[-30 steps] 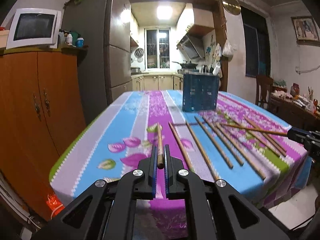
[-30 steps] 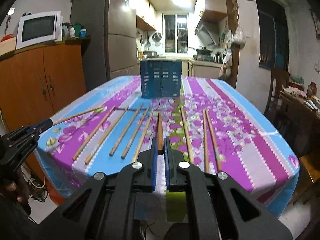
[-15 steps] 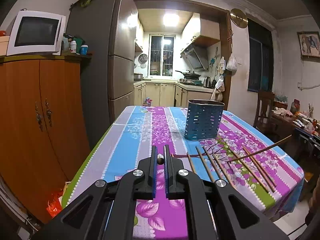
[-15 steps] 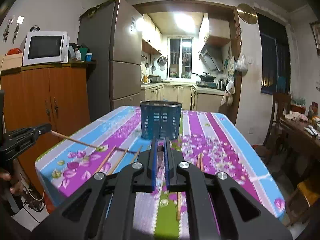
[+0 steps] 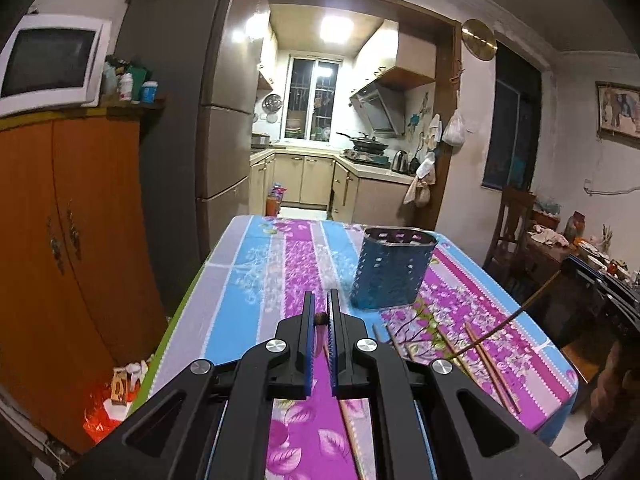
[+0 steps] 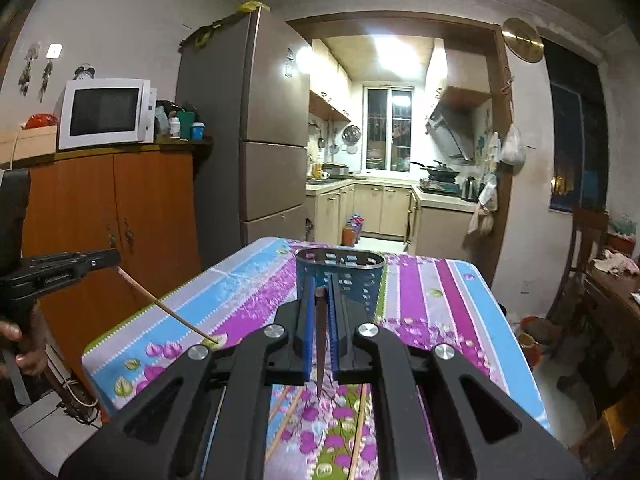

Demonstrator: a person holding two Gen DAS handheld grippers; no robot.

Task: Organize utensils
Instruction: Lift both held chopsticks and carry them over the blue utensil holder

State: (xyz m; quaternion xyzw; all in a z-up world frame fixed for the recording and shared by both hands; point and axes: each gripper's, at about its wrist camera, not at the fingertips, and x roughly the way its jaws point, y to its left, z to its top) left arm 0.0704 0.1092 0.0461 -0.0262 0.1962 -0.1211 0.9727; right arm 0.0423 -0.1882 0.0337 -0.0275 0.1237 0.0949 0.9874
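Note:
My left gripper (image 5: 320, 308) is shut on a wooden chopstick (image 5: 320, 319), held above the table and seen end-on. It also shows at the left of the right wrist view (image 6: 116, 258), its chopstick (image 6: 168, 312) slanting down. My right gripper (image 6: 320, 292) is shut on another chopstick (image 6: 321, 340), which hangs down behind the fingertips. A blue perforated utensil holder (image 5: 390, 268) stands upright on the flowered tablecloth, ahead and right of the left gripper; it stands straight ahead of the right gripper (image 6: 340, 284). Several chopsticks (image 5: 490, 364) lie on the cloth.
The table (image 5: 256, 276) has a striped purple and blue cloth. An orange cabinet (image 5: 68, 248) with a microwave (image 5: 48, 62) and a fridge (image 5: 224, 152) stand at the left. A chair (image 5: 514, 224) and a cluttered side table (image 5: 560, 244) are at the right.
Both grippers have risen from the cloth, each lifting its chopstick, and tilted up toward the holder. The loose chopsticks have stayed on the table.

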